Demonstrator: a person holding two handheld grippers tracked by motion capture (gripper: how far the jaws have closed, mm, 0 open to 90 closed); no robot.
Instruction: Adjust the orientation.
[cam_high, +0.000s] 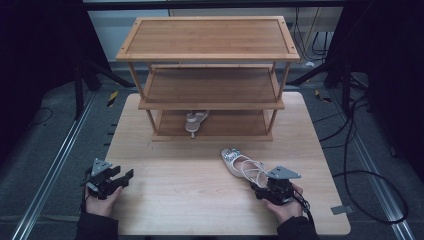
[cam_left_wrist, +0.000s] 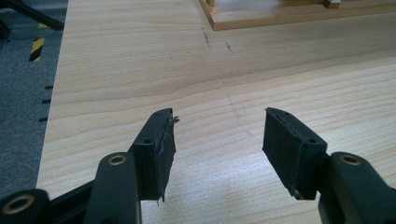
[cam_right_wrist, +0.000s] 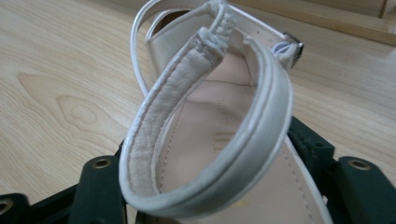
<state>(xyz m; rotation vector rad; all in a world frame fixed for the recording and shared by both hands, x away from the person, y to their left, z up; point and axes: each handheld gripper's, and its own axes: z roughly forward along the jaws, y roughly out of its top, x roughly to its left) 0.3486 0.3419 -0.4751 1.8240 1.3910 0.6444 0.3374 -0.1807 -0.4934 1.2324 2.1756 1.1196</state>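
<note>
Two sandals (cam_high: 240, 164) (cam_high: 196, 121) — two tools (cam_high: 266, 192) (cam_high: 116, 182), one shelf (cam_high: 210, 75).

A second sandal (cam_high: 196, 121) lies on the wooden rack's (cam_high: 210, 60) bottom shelf.

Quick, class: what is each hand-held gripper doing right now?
Left hand-held gripper: open, holding nothing.
Right hand-held gripper: shut on the sandal at its heel end.
</note>
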